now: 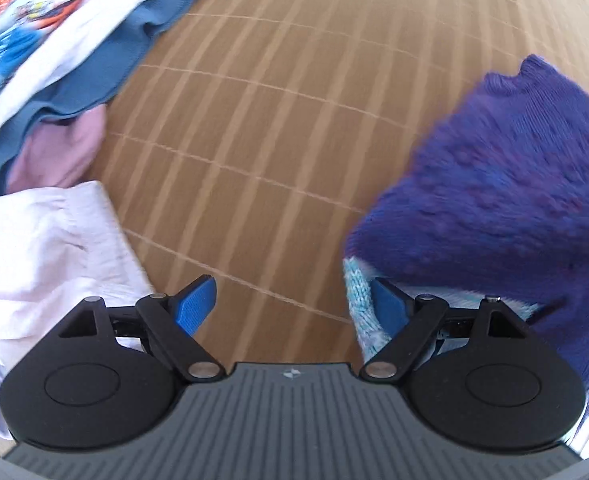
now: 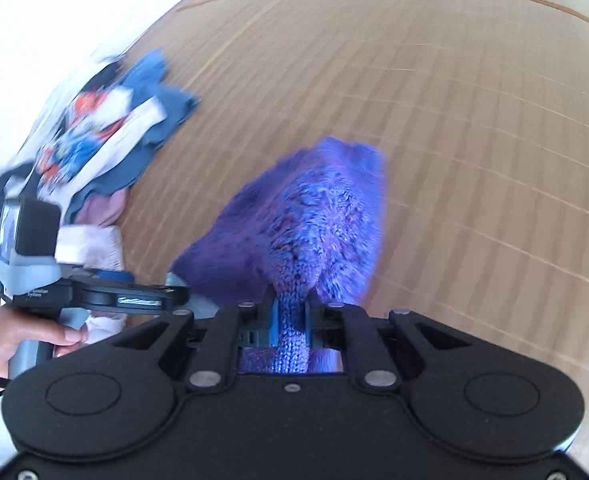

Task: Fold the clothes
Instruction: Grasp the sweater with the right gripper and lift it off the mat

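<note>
A purple knitted sweater [image 2: 314, 216] hangs bunched from my right gripper [image 2: 292, 312], which is shut on a fold of its knit above the brown mat. In the left wrist view the same sweater [image 1: 494, 200] fills the right side, and its pale blue inner edge [image 1: 360, 304] lies against my right-hand finger. My left gripper [image 1: 294, 304] is open with nothing between its blue pads [image 1: 198, 304]. My left gripper also shows in the right wrist view [image 2: 174, 298], held by a hand just left of the sweater.
A pile of clothes lies at the left: a printed white shirt [image 1: 22, 28], a blue garment [image 1: 106, 68], a pink piece [image 1: 58, 152] and a pale lilac garment [image 1: 42, 256]. The brown striped mat [image 1: 274, 120] spreads across the middle and right.
</note>
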Demonstrator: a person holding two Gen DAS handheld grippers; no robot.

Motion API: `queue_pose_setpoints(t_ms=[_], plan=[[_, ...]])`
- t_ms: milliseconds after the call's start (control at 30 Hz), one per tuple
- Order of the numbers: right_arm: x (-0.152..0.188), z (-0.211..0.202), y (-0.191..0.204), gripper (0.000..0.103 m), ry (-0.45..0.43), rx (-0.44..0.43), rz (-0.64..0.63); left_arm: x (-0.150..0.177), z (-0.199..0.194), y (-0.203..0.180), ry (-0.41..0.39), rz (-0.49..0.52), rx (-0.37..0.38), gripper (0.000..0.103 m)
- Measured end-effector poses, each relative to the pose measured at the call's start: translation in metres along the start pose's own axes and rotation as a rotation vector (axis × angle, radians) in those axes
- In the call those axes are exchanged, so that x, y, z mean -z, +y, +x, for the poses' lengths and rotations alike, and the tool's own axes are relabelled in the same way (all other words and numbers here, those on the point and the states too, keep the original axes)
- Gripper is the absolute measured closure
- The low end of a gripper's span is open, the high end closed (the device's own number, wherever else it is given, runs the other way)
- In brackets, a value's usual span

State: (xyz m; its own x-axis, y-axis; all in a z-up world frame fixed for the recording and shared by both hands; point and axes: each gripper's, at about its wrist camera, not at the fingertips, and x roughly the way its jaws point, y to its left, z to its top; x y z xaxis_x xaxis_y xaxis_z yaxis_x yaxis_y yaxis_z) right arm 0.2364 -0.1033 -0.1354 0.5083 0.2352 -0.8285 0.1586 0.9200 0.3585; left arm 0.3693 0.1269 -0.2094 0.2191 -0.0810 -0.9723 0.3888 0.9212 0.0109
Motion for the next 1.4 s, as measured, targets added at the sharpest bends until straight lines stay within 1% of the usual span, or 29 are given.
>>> queue_pose_setpoints(t_ms=[100,200,233,300,367,433,533,567,600,633,667,700,733,767,800,833,900,933,967,1033,1067,1100,1133,1167,1233,1267,1400], plan=[[0.012,-0.024,-0.030,0.091,0.000,0.083,0.026,0.006,-0.010,-0.024,-0.005,-0.003,0.100,0.016],[0.024,-0.048,-0.061,0.091,-0.009,0.167,0.062,0.014,-0.023,-0.057,-0.020,0.022,0.186,0.016],[0.028,-0.056,-0.071,0.091,-0.012,0.197,0.070,0.017,-0.028,-0.067,-0.020,0.030,0.208,0.016],[0.036,-0.068,-0.097,0.091,-0.005,0.265,0.052,0.026,-0.035,-0.090,-0.022,0.052,0.226,0.016],[0.043,-0.080,-0.122,0.091,0.003,0.334,0.034,0.035,-0.040,-0.111,-0.017,0.084,0.264,0.016],[0.051,-0.093,-0.148,0.090,0.011,0.401,0.016,0.045,-0.043,-0.131,-0.014,0.103,0.287,0.016],[0.053,-0.104,-0.189,0.087,0.028,0.470,0.001,0.058,-0.045,-0.159,-0.009,0.126,0.307,0.016],[0.048,-0.108,-0.184,0.082,0.024,0.500,-0.018,0.063,-0.045,-0.169,-0.008,0.130,0.304,0.016],[0.046,-0.118,-0.179,0.076,-0.012,0.521,-0.035,0.064,-0.044,-0.175,-0.006,0.124,0.297,0.016],[0.044,-0.128,-0.174,0.074,-0.048,0.542,-0.051,0.064,-0.043,-0.181,-0.003,0.115,0.289,0.016],[0.043,-0.138,-0.169,0.068,-0.084,0.557,-0.067,0.065,-0.042,-0.186,0.000,0.106,0.281,0.016],[0.042,-0.143,-0.160,0.062,-0.118,0.519,-0.069,0.065,-0.040,-0.190,0.004,0.088,0.274,0.016],[0.041,-0.148,-0.152,0.060,-0.150,0.476,-0.070,0.066,-0.039,-0.193,0.010,0.068,0.267,0.016],[0.040,-0.145,-0.146,0.055,-0.153,0.400,-0.063,0.068,-0.040,-0.196,0.016,0.048,0.260,0.016],[0.038,-0.133,-0.139,0.052,-0.134,0.322,-0.057,0.069,-0.041,-0.200,0.018,0.033,0.252,0.016],[0.037,-0.121,-0.131,0.052,-0.115,0.246,-0.053,0.070,-0.042,-0.203,0.017,0.029,0.243,0.016],[0.036,-0.083,-0.116,0.051,-0.051,0.146,-0.083,0.071,-0.044,-0.208,0.012,0.026,0.223,0.016],[0.033,-0.061,-0.105,0.051,-0.003,0.114,-0.104,0.074,-0.047,-0.210,0.007,0.028,0.214,0.016],[0.034,-0.047,-0.098,0.051,0.023,0.103,-0.120,0.077,-0.050,-0.212,0.001,0.032,0.206,0.016],[0.039,-0.033,-0.091,0.051,0.036,0.088,-0.126,0.081,-0.054,-0.218,-0.001,0.032,0.191,0.016],[0.041,-0.028,-0.090,0.060,0.044,0.080,-0.128,0.081,-0.055,-0.221,-0.002,0.024,0.189,0.016],[0.044,-0.030,-0.089,0.083,0.038,0.086,-0.130,0.081,-0.057,-0.224,-0.004,0.014,0.188,0.016],[0.046,-0.036,-0.091,0.095,0.028,0.086,-0.127,0.080,-0.059,-0.227,-0.006,0.004,0.188,0.016],[0.048,-0.043,-0.099,0.095,0.014,0.074,-0.109,0.082,-0.065,-0.225,-0.008,-0.010,0.190,0.016],[0.053,-0.068,-0.122,0.096,-0.042,0.070,-0.045,0.084,-0.068,-0.230,-0.011,-0.035,0.198,0.016],[0.055,-0.088,-0.133,0.096,-0.074,0.080,-0.014,0.083,-0.070,-0.233,-0.011,-0.046,0.202,0.016],[0.071,-0.168,-0.186,0.096,-0.183,0.171,0.110,0.077,-0.074,-0.258,-0.015,-0.042,0.235,0.016]])
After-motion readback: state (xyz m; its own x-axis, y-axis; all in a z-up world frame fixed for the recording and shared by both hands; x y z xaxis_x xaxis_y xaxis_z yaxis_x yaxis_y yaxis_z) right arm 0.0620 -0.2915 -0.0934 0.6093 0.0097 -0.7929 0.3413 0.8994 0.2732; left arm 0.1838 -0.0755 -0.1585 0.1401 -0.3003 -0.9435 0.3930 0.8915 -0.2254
